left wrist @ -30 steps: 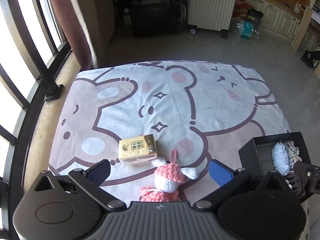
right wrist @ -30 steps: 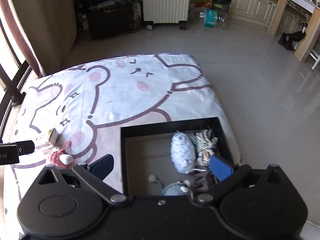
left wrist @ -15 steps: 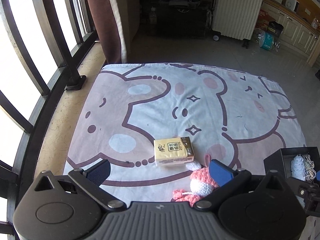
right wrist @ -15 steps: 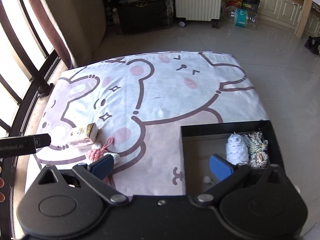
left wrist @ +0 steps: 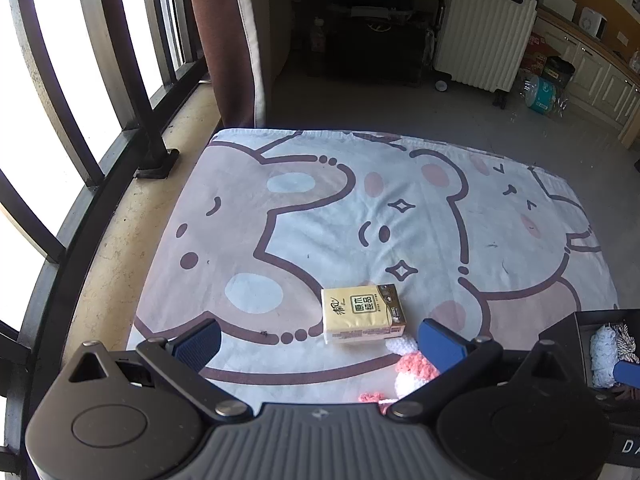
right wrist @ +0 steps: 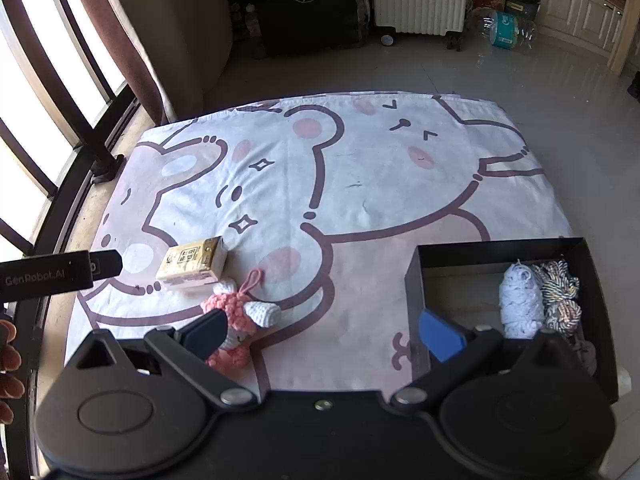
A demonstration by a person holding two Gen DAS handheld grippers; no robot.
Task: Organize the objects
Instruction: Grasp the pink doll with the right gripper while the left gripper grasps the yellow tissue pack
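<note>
A: Where do things stand on the cartoon-bear blanket [right wrist: 400, 184]?

B: Two loose things are left near its front-left corner: a yellow tissue pack [left wrist: 362, 314] lying flat, and a pink-and-white crocheted doll [right wrist: 240, 316] touching the pack's near edge. The black box [right wrist: 500, 248] sits at the blanket's front-right corner, and a pale blue yarn skein [right wrist: 520, 300] and a striped cord bundle [right wrist: 560, 292] already lie against its right wall. My guess is that the box is the collecting place, so the pack and the doll are still to go in.

A: And the tools?

B: The left gripper [left wrist: 318, 342] hovers low over the blanket's front edge with its jaws spread wide and nothing between them. The pack lies just ahead of the gap, toward the right finger, and the doll is partly hidden behind that finger. The right gripper [right wrist: 322, 330] is also spread and empty. It straddles the strip of blanket between the doll and the box, with its left finger over the doll.

A: Why hold them like that?

B: Judging by the wide opening, either tool is ready to drop over something. The left one looks lined up for the pack. Because the doll leans on the pack, lifting one may drag the other along.

A: Anything else in view?

B: Someone's fingertips [right wrist: 8, 354] at the left edge of the right wrist view.
</note>
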